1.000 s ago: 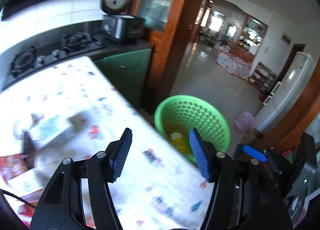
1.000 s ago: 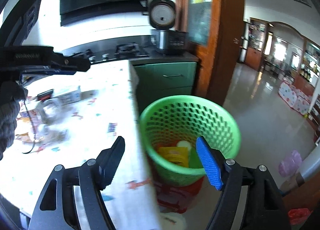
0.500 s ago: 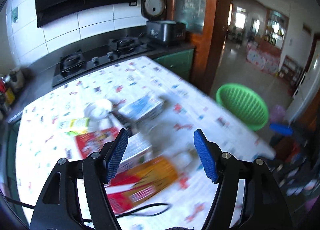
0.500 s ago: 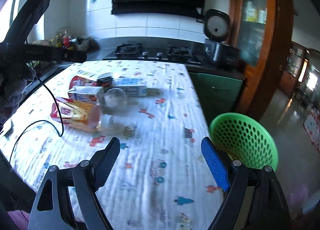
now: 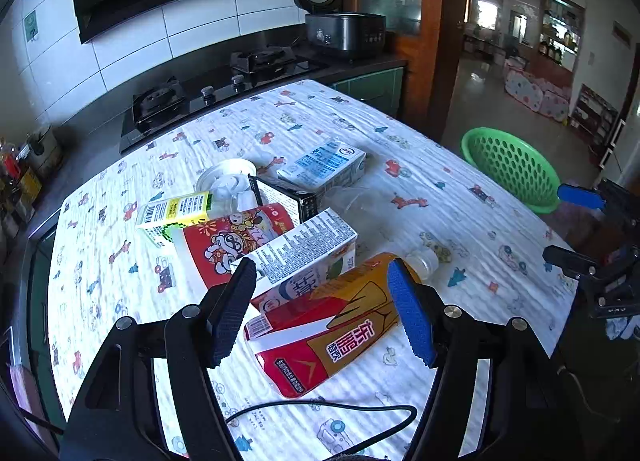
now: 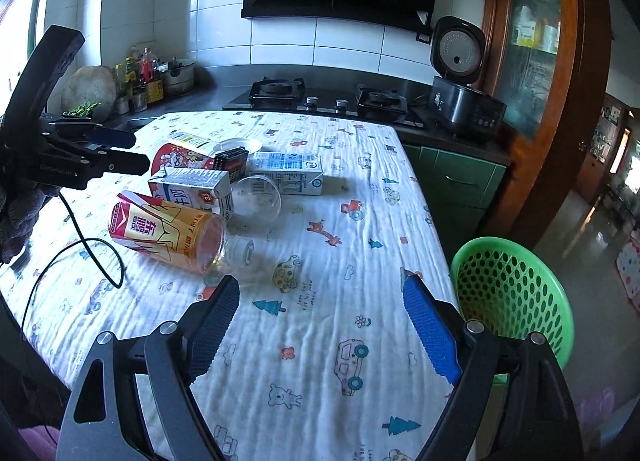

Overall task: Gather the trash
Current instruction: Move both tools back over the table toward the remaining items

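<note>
A heap of trash lies on the patterned tablecloth (image 5: 400, 189): a red-and-gold bottle (image 5: 332, 325) on its side, a white milk carton (image 5: 304, 257), a red cup (image 5: 232, 241), a blue-and-white carton (image 5: 324, 165), a yellow-green carton (image 5: 176, 213), a black box (image 5: 284, 197) and a clear plastic cup (image 6: 256, 197). My left gripper (image 5: 322, 313) is open and empty just above the bottle. My right gripper (image 6: 320, 329) is open and empty over the table's near right part. The green basket (image 6: 512, 293) stands beside the table's right edge.
A gas stove (image 6: 320, 97) and a rice cooker (image 6: 460, 93) sit on the counter behind the table. A black cable (image 6: 84, 245) trails over the cloth near the bottle. A wooden door frame (image 6: 552, 101) and open floor lie to the right.
Both grippers have swung away from the green basket and back over the table. The left one now hovers at the trash heap. Both stay open and empty.
</note>
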